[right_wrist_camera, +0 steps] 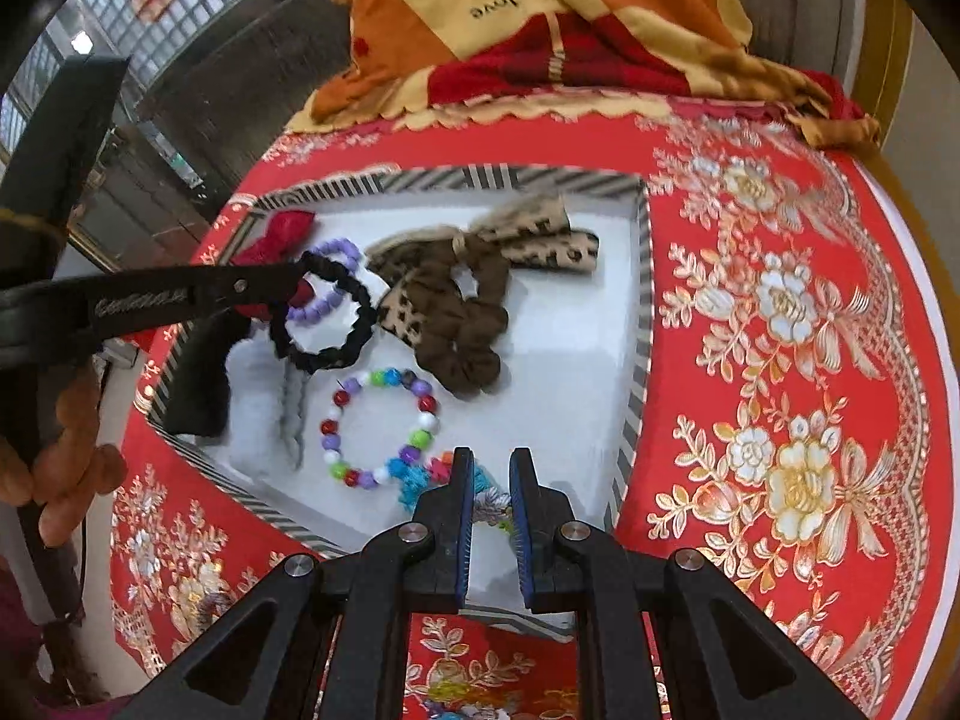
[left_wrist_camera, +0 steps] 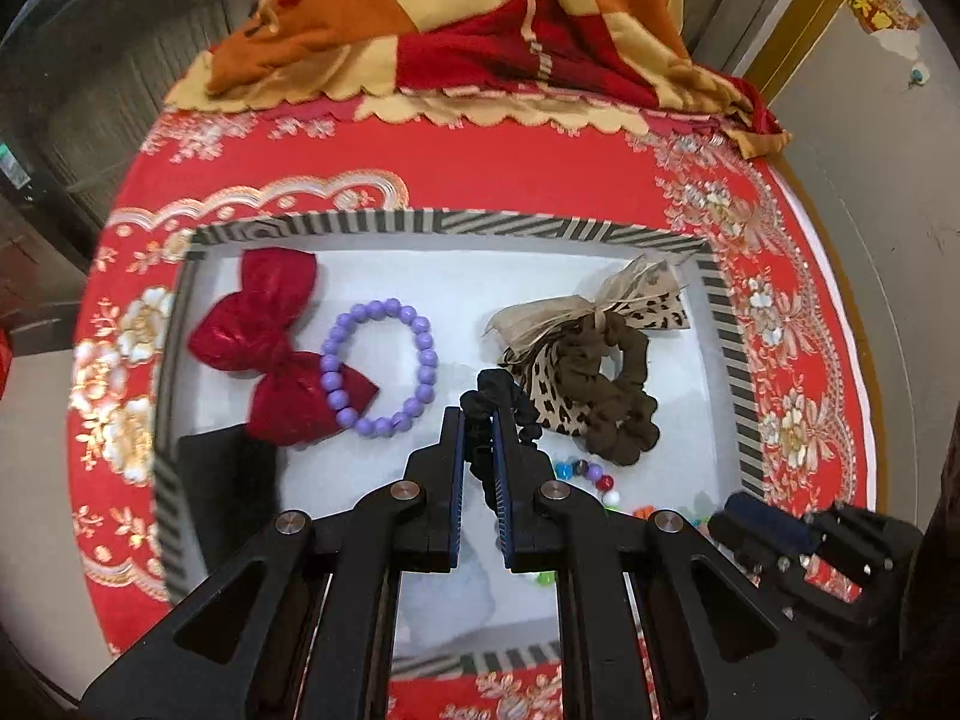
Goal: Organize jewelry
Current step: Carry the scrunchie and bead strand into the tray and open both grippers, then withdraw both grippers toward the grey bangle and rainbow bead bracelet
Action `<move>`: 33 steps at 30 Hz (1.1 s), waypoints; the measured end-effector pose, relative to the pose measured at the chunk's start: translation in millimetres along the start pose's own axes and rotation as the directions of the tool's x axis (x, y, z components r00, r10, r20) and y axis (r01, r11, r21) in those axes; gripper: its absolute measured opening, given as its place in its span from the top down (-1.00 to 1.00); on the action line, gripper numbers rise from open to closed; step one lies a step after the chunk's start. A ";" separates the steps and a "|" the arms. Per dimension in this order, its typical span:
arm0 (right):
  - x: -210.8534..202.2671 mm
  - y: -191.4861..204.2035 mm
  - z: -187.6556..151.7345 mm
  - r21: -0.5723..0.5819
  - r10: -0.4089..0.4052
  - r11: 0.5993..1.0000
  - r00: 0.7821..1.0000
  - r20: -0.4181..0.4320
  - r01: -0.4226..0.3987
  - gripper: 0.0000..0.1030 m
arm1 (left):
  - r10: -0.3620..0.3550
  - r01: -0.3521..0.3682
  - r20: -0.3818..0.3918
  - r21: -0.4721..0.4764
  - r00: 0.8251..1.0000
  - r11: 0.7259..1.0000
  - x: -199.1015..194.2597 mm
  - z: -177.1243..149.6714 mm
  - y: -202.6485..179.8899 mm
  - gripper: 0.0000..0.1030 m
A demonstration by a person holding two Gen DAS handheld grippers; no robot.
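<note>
Left gripper [left_wrist_camera: 478,420] pinches the black scrunchie [right_wrist_camera: 324,315] between its fingers, dangling it over the striped-rim tray [left_wrist_camera: 420,221], just above the purple bead bracelet [left_wrist_camera: 378,367] and red bow [left_wrist_camera: 270,348]. Right gripper [right_wrist_camera: 491,483] has its fingers closed on a bright woven band [right_wrist_camera: 480,495] at the tray's near edge, beside the multicolour bead bracelet [right_wrist_camera: 378,426]. The brown scrunchie with leopard bow [right_wrist_camera: 462,306] lies mid-tray. Risks now: the black scrunchie hangs from a thin pinch and could slip, or land on the purple beads and tangle. The right hand's band looks snagged near the multicolour bracelet, so a pull may drag the beads along.
</note>
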State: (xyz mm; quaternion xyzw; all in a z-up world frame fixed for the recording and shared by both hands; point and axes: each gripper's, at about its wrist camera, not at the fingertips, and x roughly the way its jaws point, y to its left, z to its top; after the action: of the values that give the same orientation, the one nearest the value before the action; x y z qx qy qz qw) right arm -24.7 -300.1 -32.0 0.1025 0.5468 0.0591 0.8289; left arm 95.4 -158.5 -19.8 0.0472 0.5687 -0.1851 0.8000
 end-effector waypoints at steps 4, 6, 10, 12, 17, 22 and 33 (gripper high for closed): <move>5.8 -3.2 -0.6 0.013 0.004 1.000 1.000 -0.006 -0.004 0.78 | 0.033 -0.033 -0.039 -0.010 0.999 0.999 19.2 0.0 4.7 0.84; 7.9 -5.3 0.1 0.022 0.008 1.000 1.000 -0.004 -0.008 0.77 | 0.051 -0.052 -0.046 -0.016 0.998 0.999 24.3 -0.8 8.6 0.85; 10.4 -8.8 2.6 0.042 0.009 0.999 1.000 0.004 -0.009 0.40 | 0.060 -0.062 -0.049 -0.043 0.997 0.997 27.1 -1.9 15.5 0.83; 8.2 -10.2 3.5 0.055 0.025 0.998 1.000 0.019 -0.026 0.34 | 0.061 -0.063 -0.048 -0.045 0.997 0.997 25.8 -3.1 15.9 0.75; -8.9 -10.8 3.1 0.071 0.042 0.996 0.997 0.064 -0.047 0.34 | 0.037 -0.039 -0.035 -0.058 0.999 0.998 12.5 -9.1 14.7 0.28; -29.9 -6.4 -5.5 0.070 0.043 0.996 0.995 0.096 -0.049 0.33 | 0.043 -0.043 -0.011 -0.059 0.999 0.997 -6.9 -18.9 11.2 0.16; -70.7 16.2 -37.8 0.027 0.020 0.999 0.988 0.153 -0.025 0.33 | 0.088 -0.084 0.061 -0.056 0.994 0.995 -53.0 -66.6 4.5 0.15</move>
State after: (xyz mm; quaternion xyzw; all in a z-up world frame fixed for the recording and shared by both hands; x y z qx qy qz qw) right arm -87.2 -295.2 20.6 0.1247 0.4811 0.0525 0.8662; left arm 22.4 -122.4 5.5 0.0445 0.5453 -0.1367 0.8258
